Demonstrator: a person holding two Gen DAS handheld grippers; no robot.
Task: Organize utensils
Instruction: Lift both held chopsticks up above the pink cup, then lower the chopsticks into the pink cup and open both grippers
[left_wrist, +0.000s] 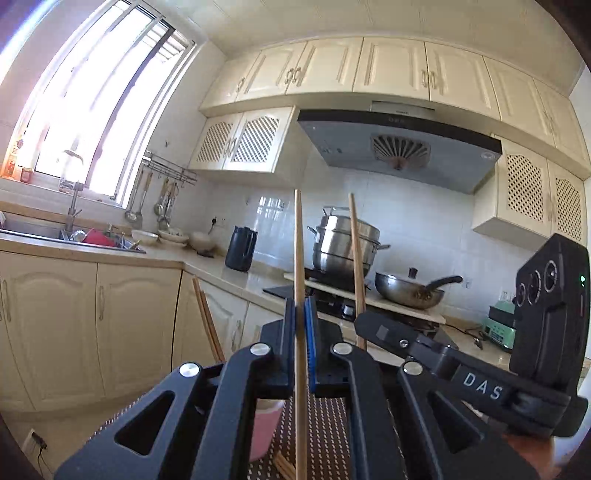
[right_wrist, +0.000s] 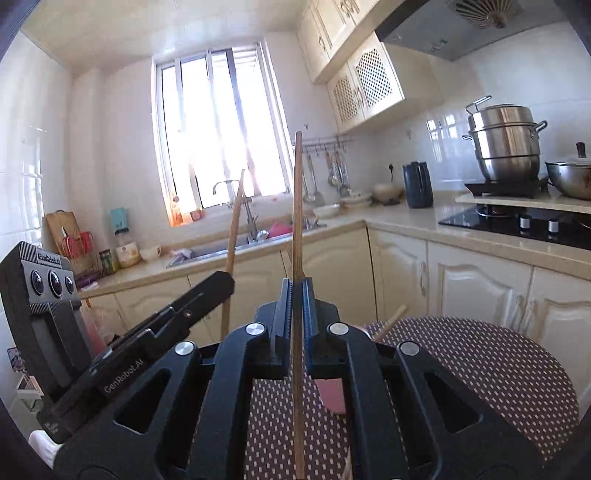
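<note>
My left gripper (left_wrist: 300, 308) is shut on a wooden chopstick (left_wrist: 298, 251) that stands upright between the jaws. My right gripper (right_wrist: 297, 288) is shut on a second wooden chopstick (right_wrist: 296, 206), also upright. Each gripper shows in the other's view: the right one (left_wrist: 360, 321) holding its chopstick (left_wrist: 355, 251), the left one (right_wrist: 227, 278) holding its chopstick (right_wrist: 233, 236). A pink cup (left_wrist: 263, 428) stands on the dotted brown round table (right_wrist: 480, 369) below the grippers; it also shows in the right wrist view (right_wrist: 332, 397). More chopsticks (left_wrist: 284, 467) lie on the table.
A counter with cream cabinets (left_wrist: 140, 314) runs around the room. It holds a sink (left_wrist: 33, 230), a black kettle (left_wrist: 240, 249), a steel steamer pot (left_wrist: 345, 243) and a wok (left_wrist: 410, 290) on the stove. Loose chopsticks (left_wrist: 208, 321) stick up left of the gripper.
</note>
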